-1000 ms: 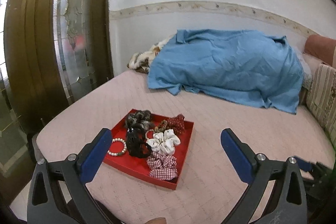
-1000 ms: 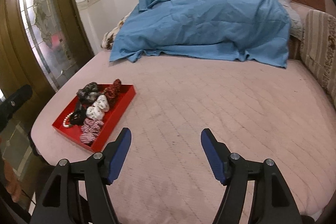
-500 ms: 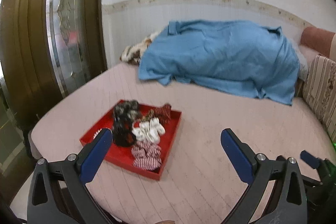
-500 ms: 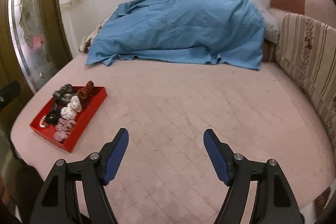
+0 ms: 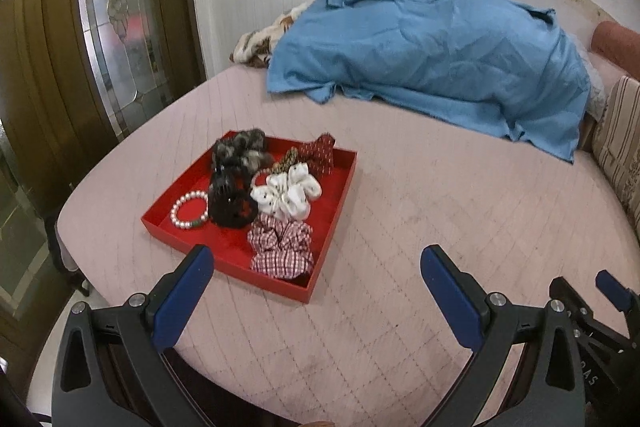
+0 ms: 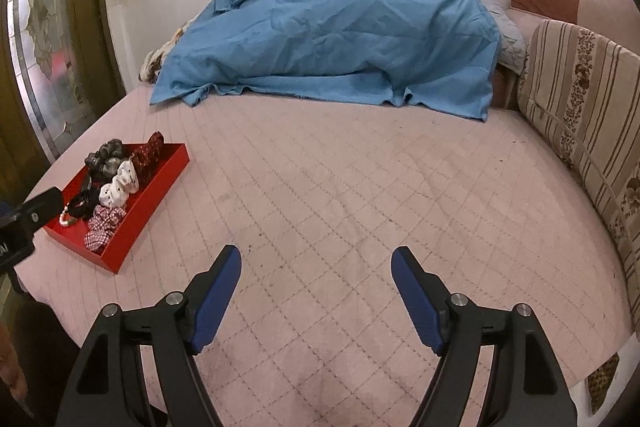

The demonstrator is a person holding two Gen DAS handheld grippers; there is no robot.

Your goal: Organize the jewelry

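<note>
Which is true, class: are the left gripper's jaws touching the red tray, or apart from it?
Apart. In the left wrist view the left gripper hangs open short of the red tray, pink bedcover between its jaws, nothing gripped.

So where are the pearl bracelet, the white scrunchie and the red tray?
pearl bracelet (image 5: 189, 207), left wrist view, on its bead ring.
white scrunchie (image 5: 286, 195), left wrist view, on its middle folds.
red tray (image 5: 264, 287), left wrist view, on its near wall.

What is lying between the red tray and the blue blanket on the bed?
Nothing: in both wrist views only bare pink quilted cover stretches from the red tray to the blue blanket.
</note>
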